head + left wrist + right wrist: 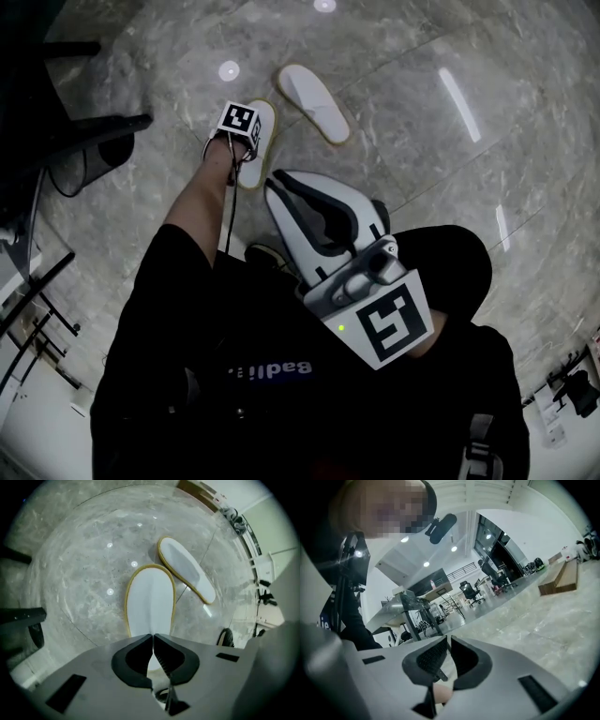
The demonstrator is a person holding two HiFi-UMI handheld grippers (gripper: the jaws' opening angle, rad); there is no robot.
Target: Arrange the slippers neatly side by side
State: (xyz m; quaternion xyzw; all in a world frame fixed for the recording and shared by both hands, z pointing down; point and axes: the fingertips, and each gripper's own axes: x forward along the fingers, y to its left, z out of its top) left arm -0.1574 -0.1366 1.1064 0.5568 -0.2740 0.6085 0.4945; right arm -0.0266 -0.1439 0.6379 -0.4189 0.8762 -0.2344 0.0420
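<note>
Two white slippers with yellow rims lie on the grey marble floor in a V, their far ends apart. The near slipper points straight away from me. The far slipper slants off to the right. My left gripper points down over the near slipper's close end. Its jaws are shut tip to tip and I see nothing pinched between them. My right gripper is held up near my chest, pointing level across the room. It is shut and empty.
A black wire bin and dark furniture legs stand at the left. My shoe is just behind the near slipper. The right gripper view shows desks, office chairs and a wooden box far across the floor.
</note>
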